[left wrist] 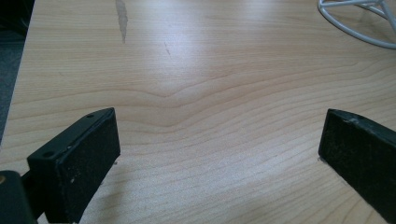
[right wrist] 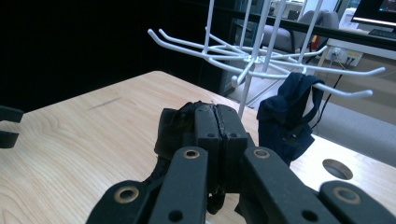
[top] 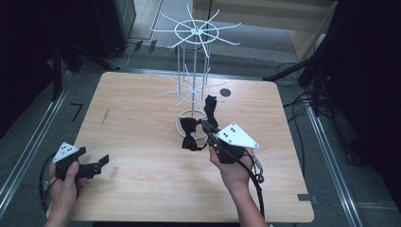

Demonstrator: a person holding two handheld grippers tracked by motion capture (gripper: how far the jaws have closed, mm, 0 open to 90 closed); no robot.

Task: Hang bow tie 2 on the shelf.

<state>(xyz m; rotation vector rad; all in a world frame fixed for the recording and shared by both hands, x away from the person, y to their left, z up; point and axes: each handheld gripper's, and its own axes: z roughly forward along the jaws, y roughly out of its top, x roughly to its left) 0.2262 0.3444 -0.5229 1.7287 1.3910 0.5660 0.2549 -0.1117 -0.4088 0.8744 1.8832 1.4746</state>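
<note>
A black bow tie (top: pixel 190 134) lies by the base ring of a white wire hook rack (top: pixel 195 34) at the table's middle. My right gripper (top: pixel 207 126) is shut on this tie's strap side; in the right gripper view the jaws press together on the black bow tie (right wrist: pixel 180 122). A second, dark blue bow tie (right wrist: pixel 286 116) hangs from a lower hook of the rack (right wrist: pixel 261 53), also visible as the hanging tie (top: pixel 210 108). My left gripper (top: pixel 103 161) rests low at the table's front left, jaws wide open over bare wood (left wrist: pixel 219 140).
The wooden table (top: pixel 142 123) has a round cable hole (top: pixel 225 92) behind the rack. The rack's base ring (left wrist: pixel 351 27) lies ahead and to the right of the left gripper. Dark stands and cables surround the table.
</note>
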